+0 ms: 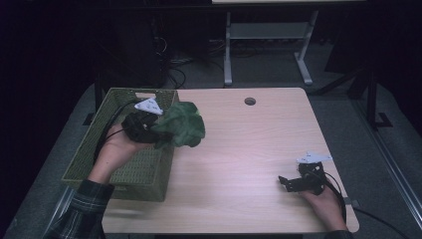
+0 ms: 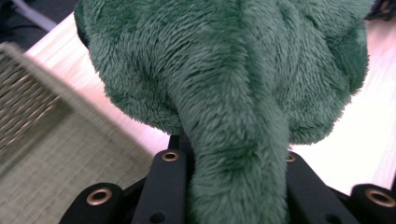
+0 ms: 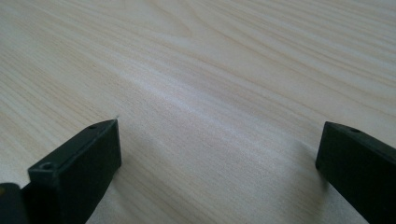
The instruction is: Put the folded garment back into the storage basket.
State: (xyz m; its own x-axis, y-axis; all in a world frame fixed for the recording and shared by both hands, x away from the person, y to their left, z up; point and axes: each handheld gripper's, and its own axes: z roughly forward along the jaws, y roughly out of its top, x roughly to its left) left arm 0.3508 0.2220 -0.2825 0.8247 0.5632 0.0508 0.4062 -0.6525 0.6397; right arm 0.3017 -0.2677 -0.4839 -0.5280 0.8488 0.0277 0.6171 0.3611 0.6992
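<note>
Left gripper (image 1: 155,130) clamps the green plush (image 1: 181,124) by the basket (image 1: 84,159) at the table's left edge; carry it well over the rim before letting go, while the right gripper (image 1: 288,183) rests wide near the front right corner

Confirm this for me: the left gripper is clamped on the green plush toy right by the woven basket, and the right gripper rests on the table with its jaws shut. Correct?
Not quite. The right gripper has its jaws wide apart with bare table between them, as the right gripper view shows. The rest holds: the left gripper is clamped on the green plush toy by the woven basket.
</note>
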